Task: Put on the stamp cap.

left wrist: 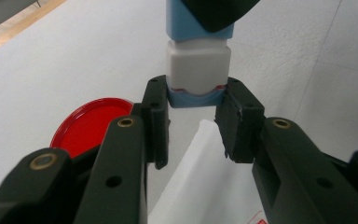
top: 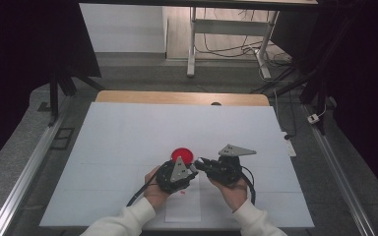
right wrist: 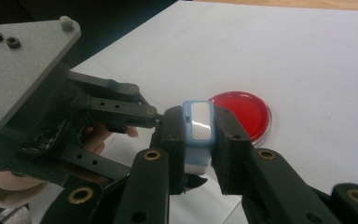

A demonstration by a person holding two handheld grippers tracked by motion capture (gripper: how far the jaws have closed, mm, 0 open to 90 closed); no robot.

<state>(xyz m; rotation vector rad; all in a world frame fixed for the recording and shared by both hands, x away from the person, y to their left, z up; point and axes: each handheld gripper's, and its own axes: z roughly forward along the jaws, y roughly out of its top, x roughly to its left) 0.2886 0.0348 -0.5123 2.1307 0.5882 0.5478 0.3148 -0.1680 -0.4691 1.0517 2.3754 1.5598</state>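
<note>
- worktop [top: 128, 132]: white sheet covers it; a wooden strip shows along the far edge; both forearms in white sleeves come in over the near edge
- paper sheet [top: 183, 209]: white, lies flat at the near edge around the middle, just under the two hands; small red print on it; in the left gripper view it [left wrist: 200, 186] runs below the jaws
- red lid [top: 182, 155]: round, flat on the worktop around the middle, a bit toward the near edge; just beyond the left gripper, not touched; seen too in the left gripper view [left wrist: 91, 126] and the right gripper view [right wrist: 247, 114]
- left gripper [top: 189, 169]: held in the left hand [top: 153, 189]; grey three-cornered plate on top; jaws clenched on the blue end of the stamp; pads press both sides of that end in the left gripper view [left wrist: 196, 95]
- right gripper [top: 200, 164]: held in the right hand [top: 231, 189]; points across toward the left gripper, tips nearly meeting; jaws clamped on the stamp's other end, pads on both flanks in the right gripper view [right wrist: 199, 140]
- stamp [left wrist: 198, 60]: small blue-and-white block, off the worktop, bridged between the two grippers above the paper's far end, near the red lid; white middle, blue ends; in the right gripper view [right wrist: 198, 126] a white face in a blue frame shows
</note>
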